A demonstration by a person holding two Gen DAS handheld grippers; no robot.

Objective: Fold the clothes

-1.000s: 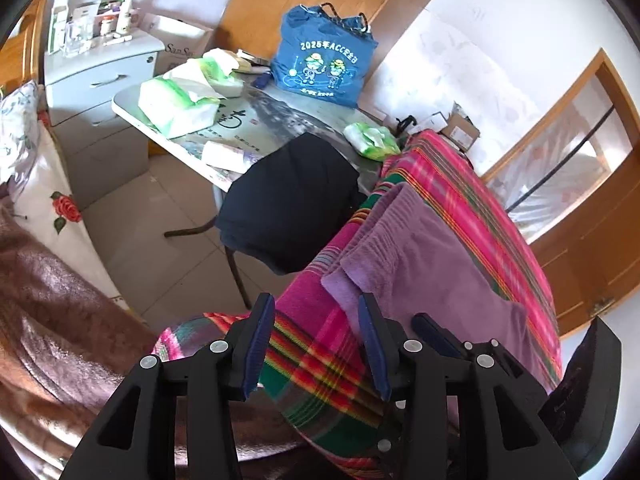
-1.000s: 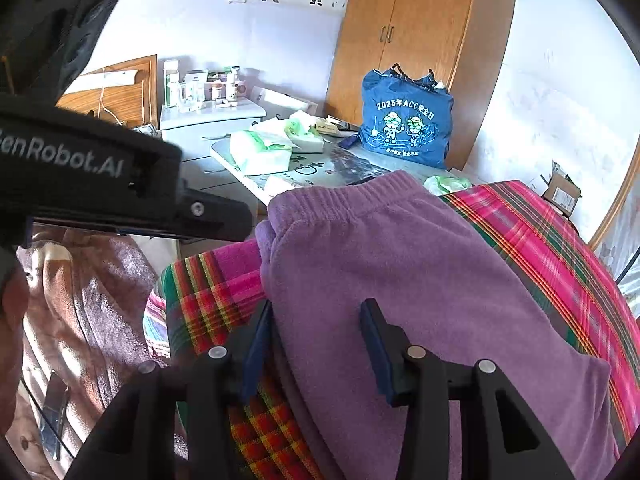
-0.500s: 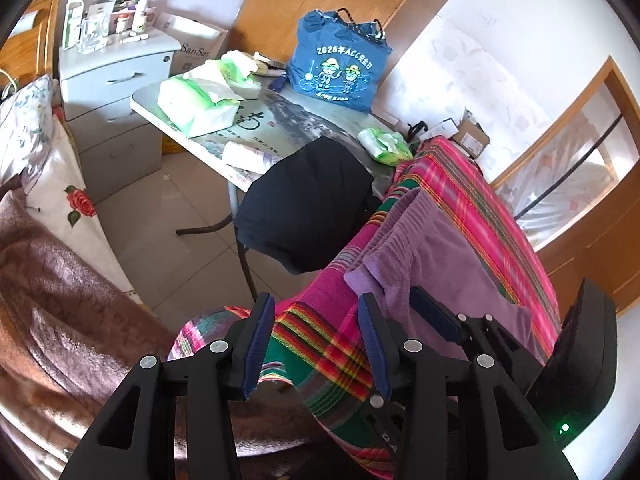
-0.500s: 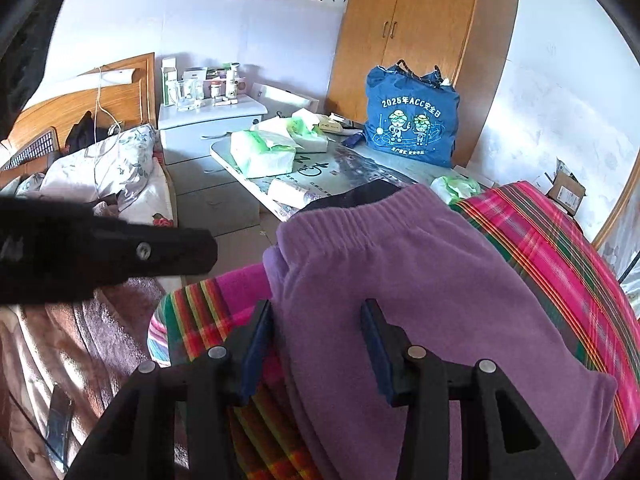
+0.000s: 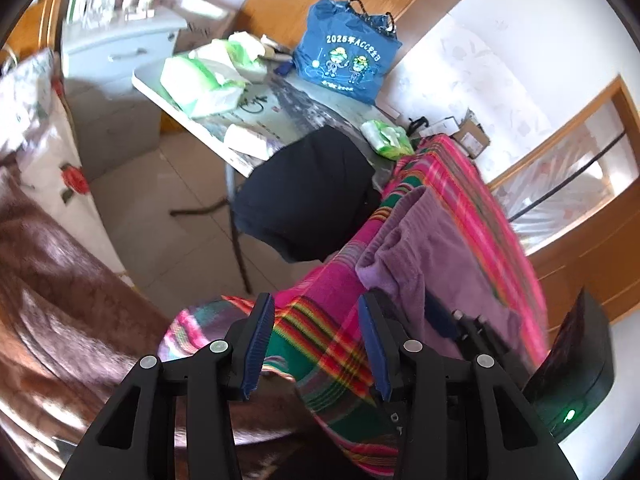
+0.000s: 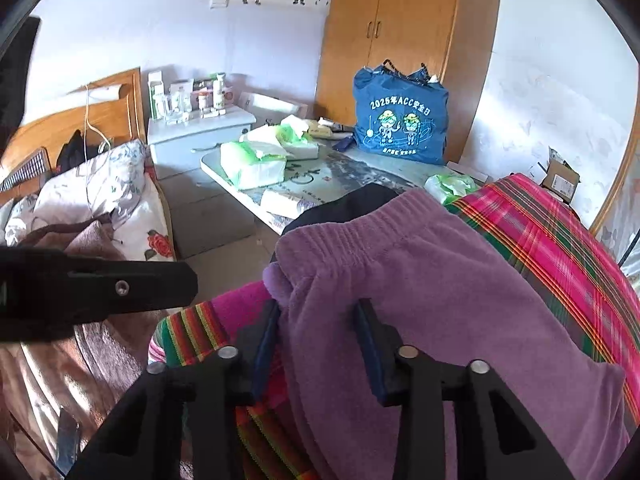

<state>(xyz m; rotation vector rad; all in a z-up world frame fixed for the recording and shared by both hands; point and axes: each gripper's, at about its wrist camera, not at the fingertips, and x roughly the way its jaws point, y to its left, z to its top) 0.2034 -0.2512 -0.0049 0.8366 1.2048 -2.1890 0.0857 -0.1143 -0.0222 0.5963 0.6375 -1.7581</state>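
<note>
**Purple pants on the plaid blanket, both grippers parted**

The purple fleece pants (image 6: 420,280) lie on the striped plaid blanket (image 6: 560,232), elastic waistband end pointing toward the cluttered table (image 6: 320,176). The right gripper (image 6: 316,316) sits right at the near edge of the pants with its jaws spread; the fabric bulges up between the two fingers, but they aren't pinching it. The left gripper (image 5: 316,312) hangs just off to the side over bare blanket (image 5: 320,332), jaws wide apart too, holding nothing. A black garment (image 5: 308,192) hangs beside the blanket, and a blue tote bag (image 6: 400,116) stands on the table.
</note>
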